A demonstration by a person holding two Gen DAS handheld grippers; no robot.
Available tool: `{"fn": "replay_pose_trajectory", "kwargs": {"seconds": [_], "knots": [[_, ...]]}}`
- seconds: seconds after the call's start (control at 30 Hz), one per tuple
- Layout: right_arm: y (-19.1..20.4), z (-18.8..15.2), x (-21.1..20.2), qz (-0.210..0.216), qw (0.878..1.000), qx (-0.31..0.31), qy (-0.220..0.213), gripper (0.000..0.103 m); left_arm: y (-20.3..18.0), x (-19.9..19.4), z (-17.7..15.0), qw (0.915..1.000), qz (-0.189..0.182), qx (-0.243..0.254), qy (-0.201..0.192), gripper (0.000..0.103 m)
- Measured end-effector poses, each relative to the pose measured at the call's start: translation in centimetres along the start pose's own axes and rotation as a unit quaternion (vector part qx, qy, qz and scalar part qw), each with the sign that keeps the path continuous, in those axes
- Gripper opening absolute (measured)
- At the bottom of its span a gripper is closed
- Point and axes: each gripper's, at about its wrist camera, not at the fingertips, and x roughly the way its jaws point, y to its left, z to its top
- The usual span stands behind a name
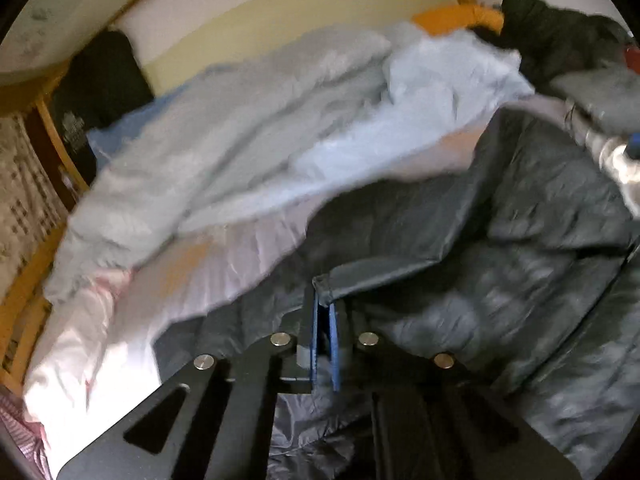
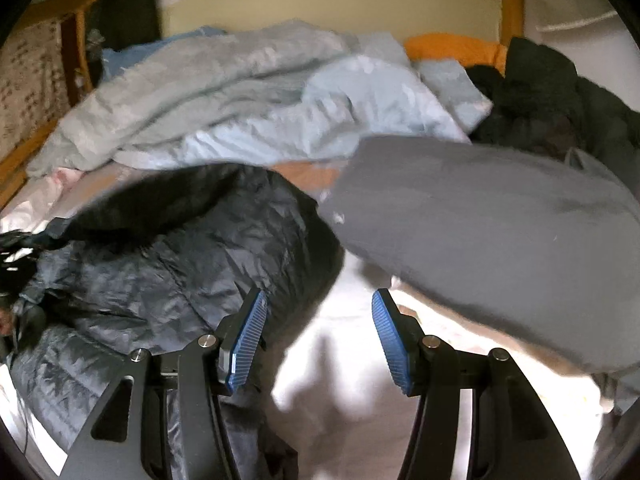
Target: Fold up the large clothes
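Observation:
A dark quilted puffer jacket (image 1: 520,272) lies spread on the bed. My left gripper (image 1: 325,312) is shut on a corner of its hem, and the fabric edge sticks up from between the blue pads (image 1: 334,344). In the right wrist view the same jacket (image 2: 160,276) lies at the left. My right gripper (image 2: 320,296) stands open just right of the jacket's edge, and only the white sheet (image 2: 344,380) shows between its fingers. Its left pad (image 2: 248,344) sits close against the jacket's side; whether it touches I cannot tell.
A grey garment (image 2: 480,240) lies at the right of the right gripper. A light blue blanket (image 1: 248,128) is heaped across the far side of the bed. Dark clothes (image 2: 540,96) and an orange cloth (image 2: 452,50) are piled at the back right. A wooden bed frame (image 1: 28,292) runs along the left.

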Motion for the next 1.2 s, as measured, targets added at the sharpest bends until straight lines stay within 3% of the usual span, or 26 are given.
{"fn": "replay_pose_trajectory", "kwargs": {"seconds": [0.1, 0.27, 0.33, 0.4, 0.47, 0.6, 0.7, 0.8, 0.87, 0.93, 1.07, 1.1, 1.17, 1.2], "knots": [[1.2, -0.3, -0.3, 0.003, 1.000, -0.024, -0.009, 0.057, 1.3, -3.6, 1.8, 0.9979, -0.026, -0.043, -0.042, 0.003], [2.9, -0.7, -1.1, -0.003, 0.998, -0.061, -0.029, 0.057, 5.2, -9.5, 5.5, 0.9894, -0.031, -0.104, -0.096, 0.003], [3.1, -0.8, -0.8, -0.004, 0.998, -0.060, -0.025, 0.057, 6.8, -9.8, 7.0, 0.9907, -0.026, -0.115, -0.067, 0.003], [3.0, -0.9, -0.5, -0.004, 0.998, -0.058, -0.017, 0.057, 7.9, -8.2, 7.8, 0.9921, -0.026, -0.123, 0.007, 0.003], [3.0, -0.9, -0.4, -0.009, 0.998, -0.057, -0.015, 0.057, 8.9, -5.7, 7.5, 0.9894, 0.011, -0.132, 0.059, 0.003], [3.0, -0.9, -0.5, -0.004, 0.998, -0.056, -0.020, 0.057, 11.0, 0.7, 4.5, 0.9774, 0.061, -0.151, 0.135, 0.003], [3.4, -1.0, -0.5, 0.005, 0.998, -0.063, -0.021, 0.057, 11.8, 4.8, 1.6, 0.9669, 0.066, -0.168, 0.180, 0.003], [3.9, -1.2, 0.0, 0.041, 0.997, -0.071, -0.007, 0.057, 12.7, 7.2, -0.4, 0.9587, 0.049, -0.205, 0.191, 0.003], [4.5, -1.6, 0.7, 0.105, 0.991, -0.073, 0.022, 0.057, 13.1, 8.1, -0.7, 0.9585, 0.037, -0.217, 0.181, 0.003], [5.5, -1.9, 1.3, 0.125, 0.988, -0.088, 0.035, 0.057, 13.0, 8.9, -0.4, 0.9607, 0.040, -0.211, 0.176, 0.003], [7.0, -2.0, 3.7, 0.057, 0.991, -0.104, 0.063, 0.057, 11.9, 10.3, 0.8, 0.9702, 0.047, -0.177, 0.159, 0.003], [6.5, -1.9, 4.8, 0.028, 0.994, -0.080, 0.076, 0.049, 11.6, 10.5, 1.0, 0.9720, 0.049, -0.169, 0.156, 0.005], [4.6, -1.6, 6.8, 0.001, 0.995, -0.012, 0.098, 0.033, 11.2, 10.9, 1.2, 0.9754, 0.029, -0.159, 0.150, 0.014], [3.7, -1.4, 7.5, -0.012, 0.995, 0.011, 0.101, 0.027, 10.9, 11.0, 1.2, 0.9764, 0.005, -0.156, 0.149, 0.032]]}}
